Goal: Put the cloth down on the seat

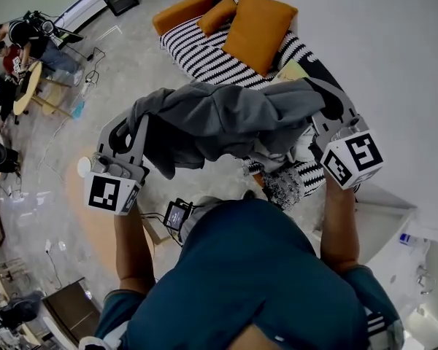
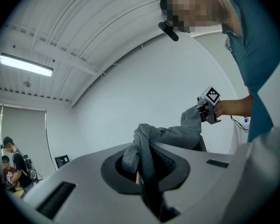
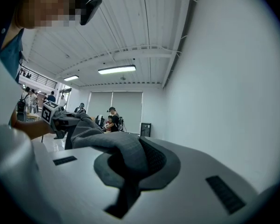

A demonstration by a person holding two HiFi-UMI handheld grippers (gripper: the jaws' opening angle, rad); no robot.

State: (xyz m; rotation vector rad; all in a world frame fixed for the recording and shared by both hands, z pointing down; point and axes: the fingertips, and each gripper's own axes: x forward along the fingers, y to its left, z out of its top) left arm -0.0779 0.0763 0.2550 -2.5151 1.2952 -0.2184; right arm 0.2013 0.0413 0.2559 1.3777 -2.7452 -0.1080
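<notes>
A grey cloth (image 1: 226,122) hangs stretched between my two grippers, held up in the air in front of the person's chest. My left gripper (image 1: 133,131) is shut on the cloth's left end, which bunches out of its jaws (image 2: 141,154). At the cloth's right end, my right gripper (image 1: 327,102) is shut too, with grey fabric (image 3: 123,155) filling its jaws. The seat, a sofa with a black-and-white striped cover (image 1: 197,49), lies beyond and below the cloth. In each gripper view the other gripper shows across the cloth: the right one (image 2: 206,107), the left one (image 3: 53,115).
Two orange cushions (image 1: 259,29) lie on the sofa against a white wall (image 1: 379,42). A speckled dark cloth (image 1: 283,186) hangs below the grey one near the right gripper. People sit at a round table (image 1: 25,86) at far left, with cables on the floor (image 1: 95,68).
</notes>
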